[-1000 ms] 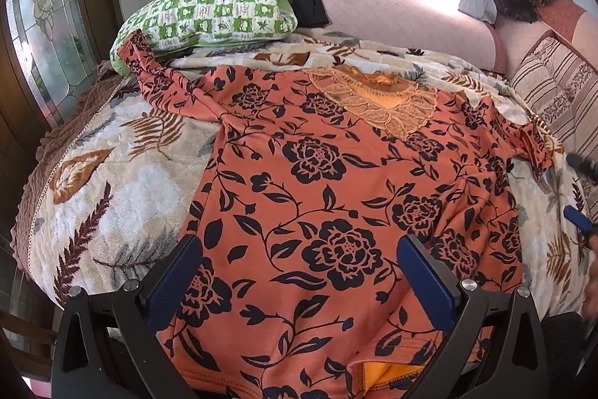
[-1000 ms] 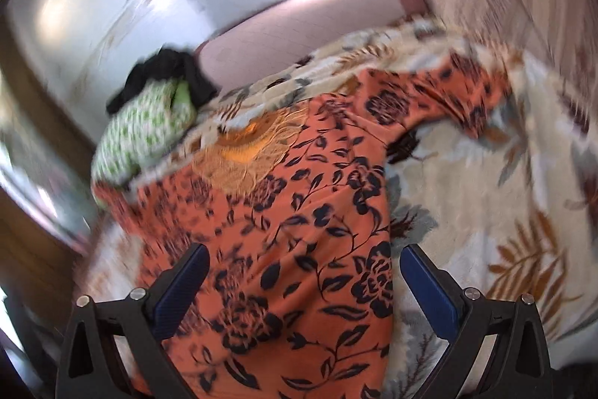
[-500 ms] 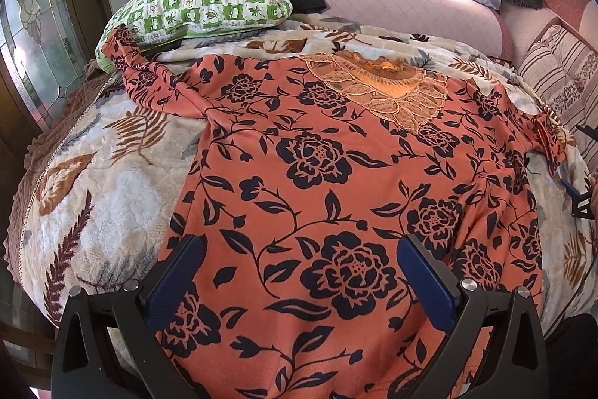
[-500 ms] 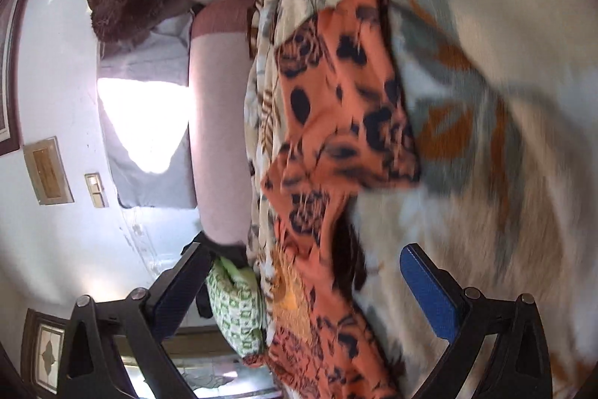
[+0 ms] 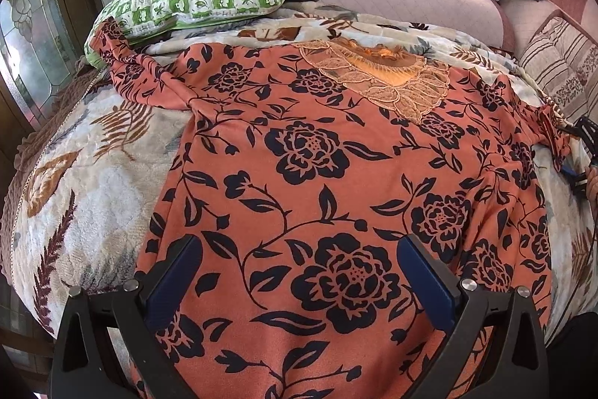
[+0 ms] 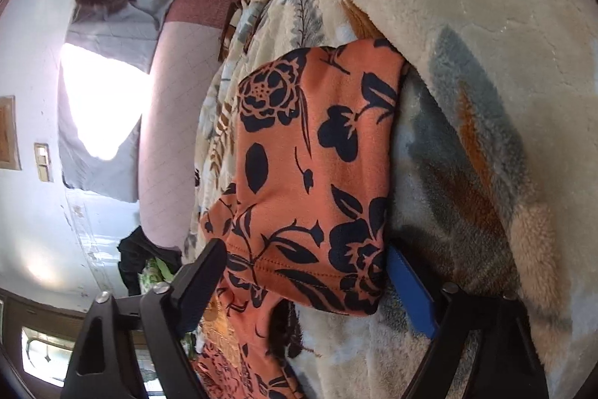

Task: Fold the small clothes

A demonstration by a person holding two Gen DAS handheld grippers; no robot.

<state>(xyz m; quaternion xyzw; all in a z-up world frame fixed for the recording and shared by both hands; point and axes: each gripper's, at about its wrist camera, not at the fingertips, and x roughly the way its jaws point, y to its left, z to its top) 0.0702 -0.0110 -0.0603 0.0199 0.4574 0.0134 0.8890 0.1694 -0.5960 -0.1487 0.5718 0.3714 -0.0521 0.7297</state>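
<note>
We see an orange floral cloth top [image 5: 317, 182], smooth and matt, with a lace neck panel [image 5: 377, 81]. The cream leaf-print blanket [image 6: 486, 70] under it looks plush and fuzzy. The gripper fingers [image 5: 175, 279] are matt black plastic with blue pads.

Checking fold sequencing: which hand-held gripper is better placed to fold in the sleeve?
Right. The right hand-held gripper already straddles the sleeve cuff, its jaws just closing. The left hand-held gripper hovers open over the shirt body.
</note>
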